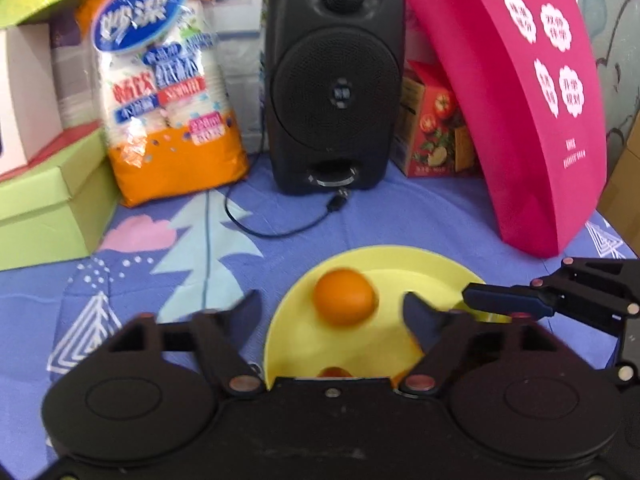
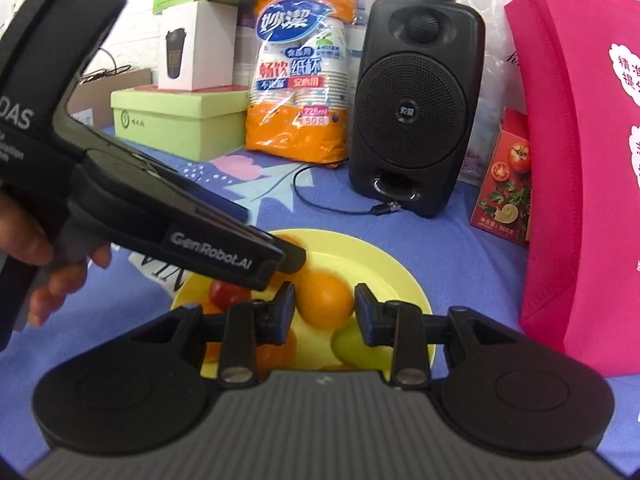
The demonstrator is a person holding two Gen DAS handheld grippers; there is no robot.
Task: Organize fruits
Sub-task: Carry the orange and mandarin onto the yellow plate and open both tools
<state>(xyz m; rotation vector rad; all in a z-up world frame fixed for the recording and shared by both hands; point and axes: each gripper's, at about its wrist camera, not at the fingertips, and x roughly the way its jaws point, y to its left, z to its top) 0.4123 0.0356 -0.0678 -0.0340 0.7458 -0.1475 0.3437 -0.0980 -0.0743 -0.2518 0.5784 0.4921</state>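
The round orange fruit point(image 2: 325, 300) is sitting on the round yellow plastic plate point(image 2: 394, 270), between the open right tongs point(image 2: 325, 307). The left tongs point(image 1: 332, 312) are hanging open above the plate too. Squeeze gently, or it may roll away.

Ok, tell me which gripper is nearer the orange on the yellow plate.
Right. The right gripper has its open fingers on either side of the orange on the yellow plate. The left gripper, also open, sits back from it, above the plate's near side.
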